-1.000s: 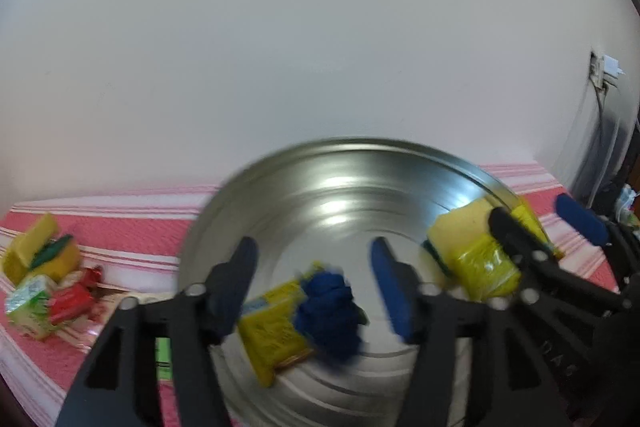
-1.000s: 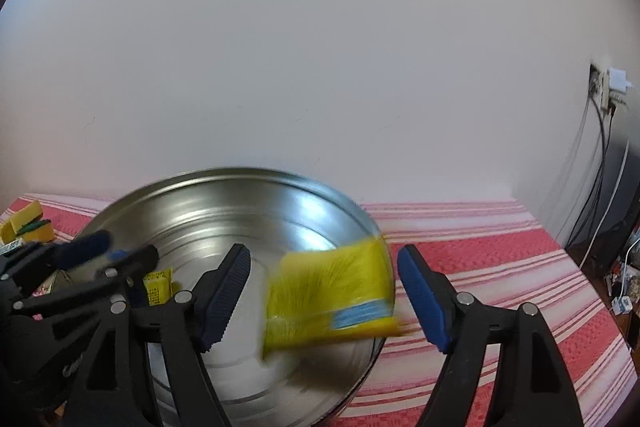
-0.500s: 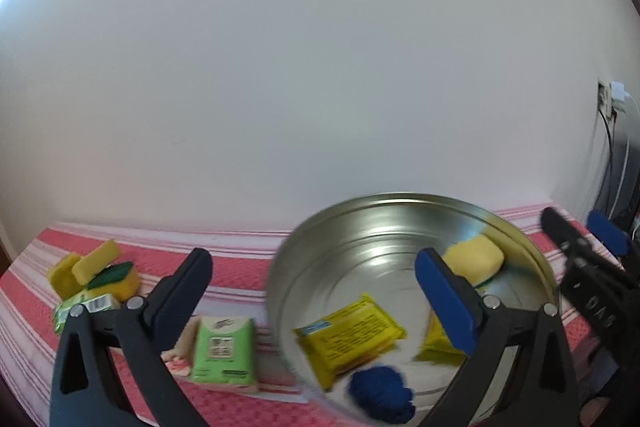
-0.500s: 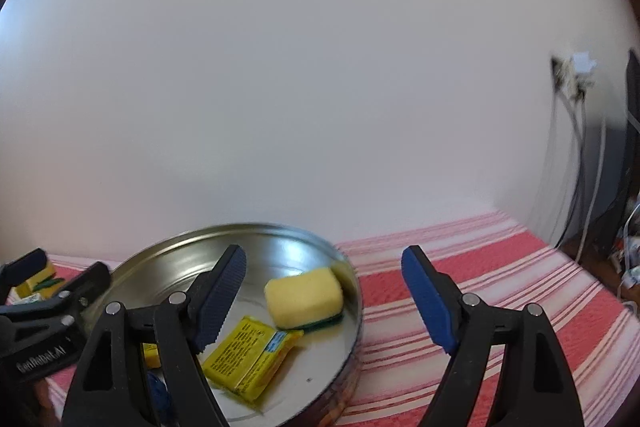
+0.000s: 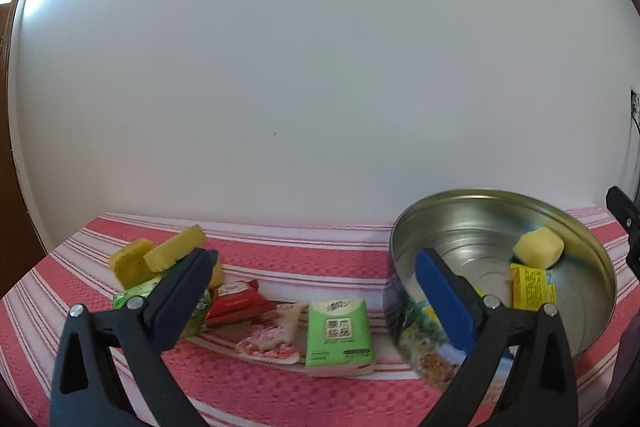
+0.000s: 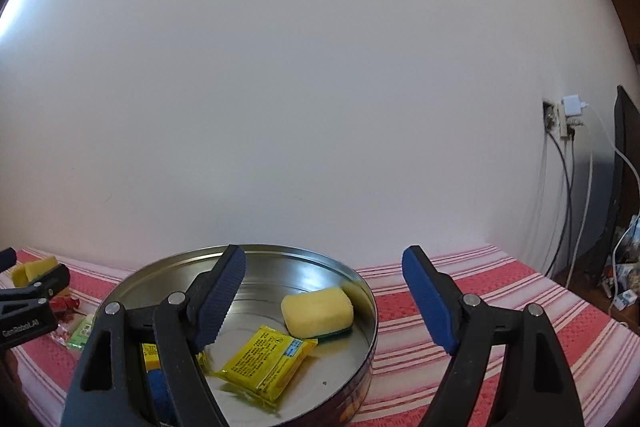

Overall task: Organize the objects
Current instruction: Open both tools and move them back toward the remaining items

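Note:
A round metal tin (image 6: 366, 291) (image 5: 600, 267) sits on the red striped cloth. In it lie a yellow sponge (image 6: 318, 311) (image 5: 538, 247), a yellow packet (image 6: 266, 361) (image 5: 532, 285) and a blue object (image 6: 158, 387), partly hidden by my finger. My right gripper (image 6: 322, 307) is open and empty above the tin. My left gripper (image 5: 316, 297) is open and empty above a green tissue pack (image 5: 338, 333), left of the tin.
Left of the tin lie a pink wrapper (image 5: 272, 337), a red packet (image 5: 236, 301), a green packet (image 5: 138, 293) and yellow sponges (image 5: 160, 255). A white wall stands behind. Wall socket and cables (image 6: 564, 131) are at the right.
Both grippers have pulled back and up from the tin. The yellow packet and sponge now lie still in the tin. The left gripper has swung left over the loose items.

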